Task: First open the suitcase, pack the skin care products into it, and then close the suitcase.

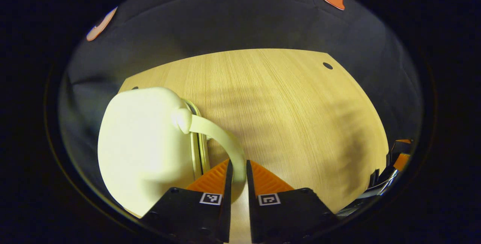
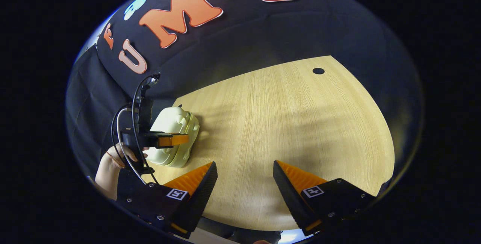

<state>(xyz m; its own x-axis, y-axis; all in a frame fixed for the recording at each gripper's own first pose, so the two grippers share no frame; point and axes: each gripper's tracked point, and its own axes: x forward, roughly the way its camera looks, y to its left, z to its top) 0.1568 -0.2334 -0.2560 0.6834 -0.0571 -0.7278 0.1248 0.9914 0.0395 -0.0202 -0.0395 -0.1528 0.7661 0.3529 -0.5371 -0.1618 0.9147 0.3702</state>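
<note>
Left gripper view, right at the bottom: the left gripper (image 1: 237, 174) has its two fingers drawn in to a narrow slot, and the suitcase's handle (image 1: 221, 138) runs straight down into that slot. Both fingers look pressed on the strap, one on each side. Follow the handle up and it arches back to the left, where it joins the suitcase (image 1: 146, 146), a pale, rounded case standing just left of the fingers on the wooden table (image 1: 293, 116). Its seam (image 1: 198, 150) faces the gripper, running away from the camera, and it looks closed. Farther out, bare tabletop, then the dark booth wall.

Over to the right gripper view: the right gripper (image 2: 245, 182) stands wide apart, nothing between its fingers, hovering over open table. Well off to its left sits the suitcase (image 2: 174, 133), small from here, with the left gripper (image 2: 171, 139) laid across its near side and a hand (image 2: 112, 165) behind it.

So the left hand is plainly the nearer one, already on the case; the right is well apart. The case still needs opening, and the seam line beside the left fingers looks like what that move turns on. No skin care products to report.
</note>
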